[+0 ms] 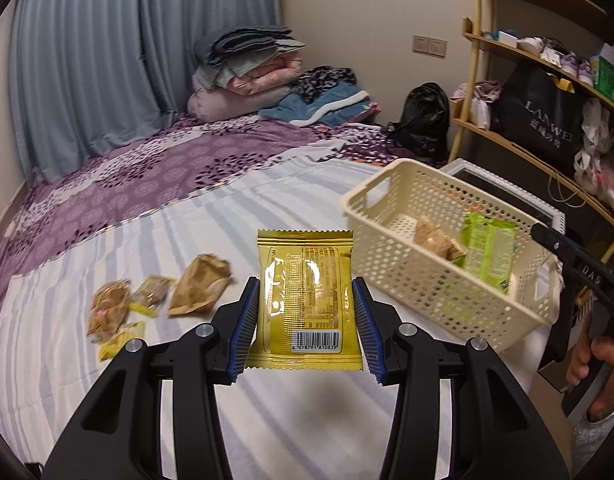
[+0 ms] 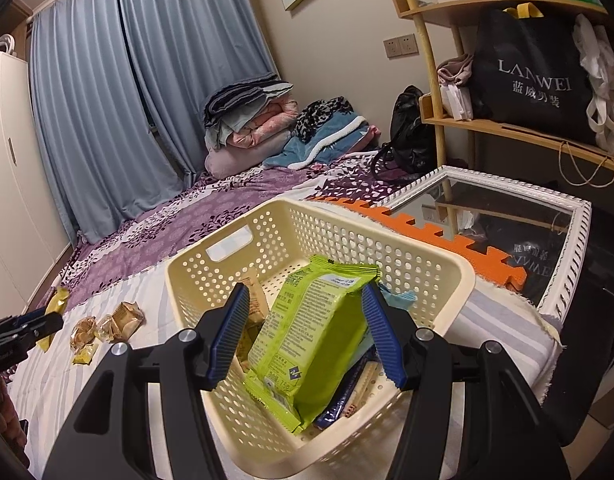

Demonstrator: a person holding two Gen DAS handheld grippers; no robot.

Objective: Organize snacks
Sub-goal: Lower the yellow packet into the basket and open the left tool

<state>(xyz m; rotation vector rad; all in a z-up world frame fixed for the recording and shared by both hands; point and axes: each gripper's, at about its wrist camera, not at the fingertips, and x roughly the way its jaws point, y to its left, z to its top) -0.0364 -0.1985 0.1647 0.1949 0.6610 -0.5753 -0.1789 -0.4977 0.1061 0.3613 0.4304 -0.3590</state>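
— Left wrist view: what is the left gripper (image 1: 305,316) doing?

— Its 2 blue pads are clamped on a shiny gold foil snack packet (image 1: 305,300). The packet stands up, barcode at the bottom, lifted above the striped white bed sheet (image 1: 187,360).

— Where are the other snacks?

— 3 or 4 small brown and yellow wrapped snacks (image 1: 147,300) lie on the sheet to the left. The cream plastic basket with holes (image 1: 407,280) sits to the right, on the bed.

— And the right gripper (image 2: 307,336)?

— It hangs over the basket (image 2: 347,240). Its jaws are apart, with a bright green snack pack (image 2: 311,344) between them. That pack leans inside the basket on top of other packets. The right pad is just beside it, but I cannot tell if it touches.
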